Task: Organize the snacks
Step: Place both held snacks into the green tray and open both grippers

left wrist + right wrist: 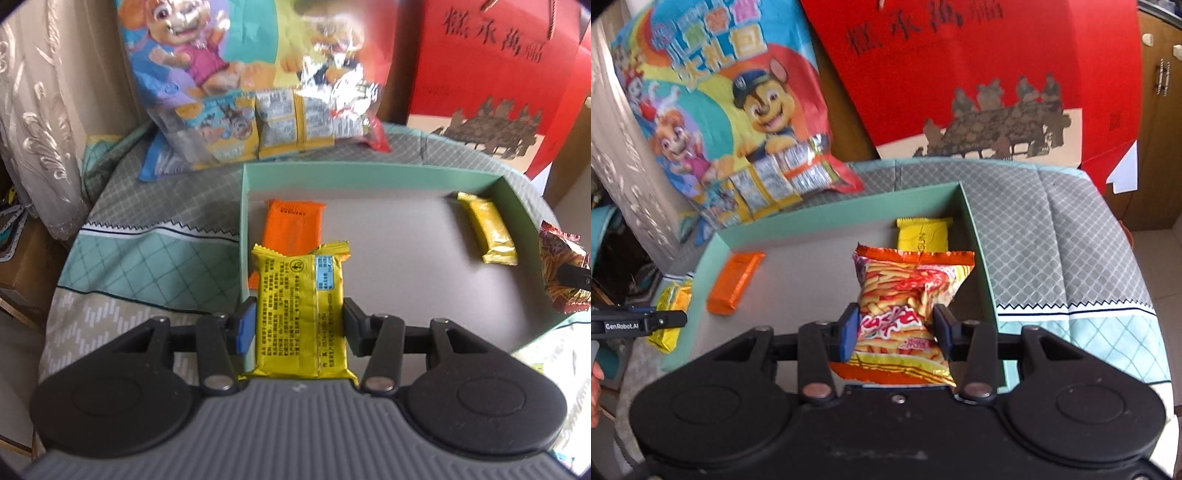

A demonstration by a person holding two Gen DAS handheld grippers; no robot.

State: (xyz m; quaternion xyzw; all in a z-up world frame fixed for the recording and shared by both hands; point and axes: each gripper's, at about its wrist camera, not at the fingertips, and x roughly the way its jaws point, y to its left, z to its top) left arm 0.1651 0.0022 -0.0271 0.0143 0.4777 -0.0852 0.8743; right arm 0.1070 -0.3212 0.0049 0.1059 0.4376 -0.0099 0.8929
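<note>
The print on the yellow packet [301,314] is too small to read, and its lower end runs under the body of the left hand-held gripper [299,326] at the bottom centre of the left wrist view. At that view's right edge, the chip bag shows only as a cut-off sliver. In the right wrist view, the left hand-held gripper appears at the left edge, mostly cropped.

The shallow green box [369,173] sits open in the middle of both views. An orange bar [293,225] lies flat near its left wall, and a yellow bar [487,230] lies in its far right corner. The left hand-held gripper pinches the yellow packet between its pads over the box's near left wall, covering the orange bar's near end. The right hand-held gripper [895,330] squeezes a red and orange chip bag [908,295] over the box floor near the right wall, hiding part of the yellow bar.

Beyond the box, in the upper left, a large cartoon snack bag [720,122] leans on the tabletop [1052,229], which wears a checked cloth. A red gift box [979,74] stands in the upper right.
</note>
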